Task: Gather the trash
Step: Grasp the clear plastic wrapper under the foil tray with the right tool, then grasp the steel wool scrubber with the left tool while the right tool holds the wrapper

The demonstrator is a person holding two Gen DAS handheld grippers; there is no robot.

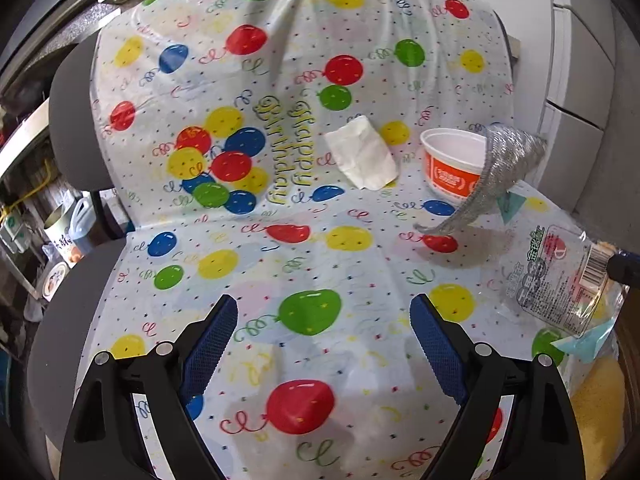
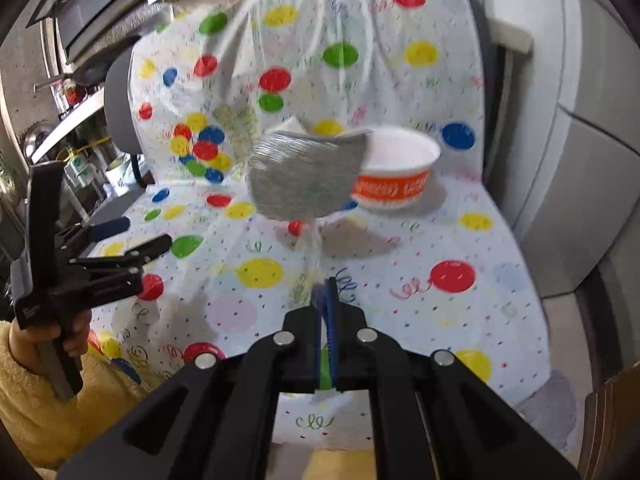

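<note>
glossy balloon-print cover (image 1: 320, 256); right gripper (image 2: 325, 292) pinches crinkly clear wrapper (image 1: 560, 280).

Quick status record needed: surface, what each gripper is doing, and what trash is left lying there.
surface: chair under balloon-print plastic cover
right gripper: shut on clear printed plastic wrapper, lifted above the seat
in wrapper: silvery mesh scrubber, hanging free
left gripper: open, holding nothing
remaining on seat: crumpled white paper napkin; orange-and-white paper bowl, upright, looks empty
</note>
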